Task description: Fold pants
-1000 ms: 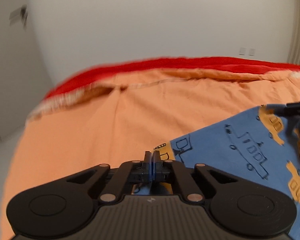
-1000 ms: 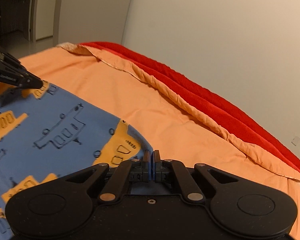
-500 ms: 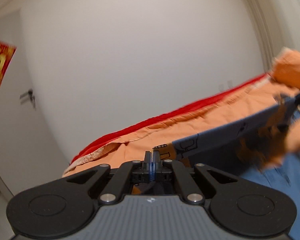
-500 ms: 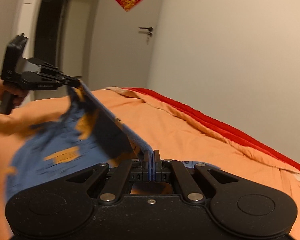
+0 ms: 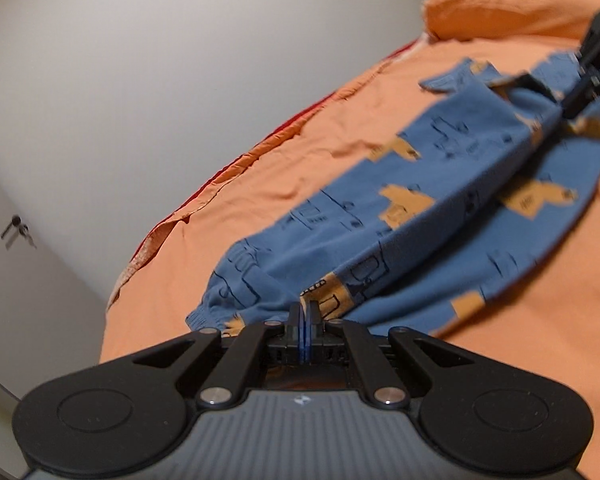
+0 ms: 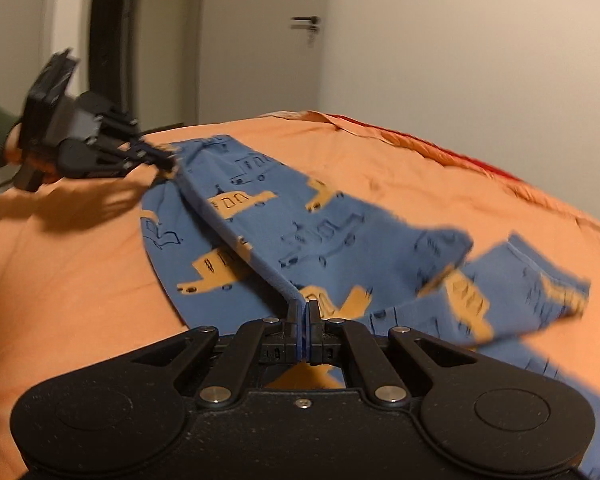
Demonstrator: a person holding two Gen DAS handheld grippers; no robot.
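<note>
The pants (image 5: 400, 216) are blue with orange vehicle prints and lie half folded on the orange bed sheet (image 5: 228, 240). My left gripper (image 5: 305, 312) is shut on one edge of the pants. My right gripper (image 6: 305, 312) is shut on the other end of the same edge. The held edge is stretched taut between them, lifted above the lower layer (image 6: 188, 260). Each gripper shows in the other's view: the right one (image 5: 572, 100) at the top right, the left one (image 6: 164, 162) at the left, held by a hand in a green sleeve. The leg ends (image 6: 520, 292) flap, blurred.
The bed has a red blanket (image 6: 480, 164) along the wall side and an orange pillow (image 5: 512, 0) at its head. A white wall (image 5: 160, 80) runs beside the bed. A door with a handle (image 6: 306, 26) and a dark doorway (image 6: 108, 40) stand beyond the foot.
Both grippers lifted the pants edge off the bed and swung it over. The lifted layer now comes down across the other half, with the leg ends still in motion.
</note>
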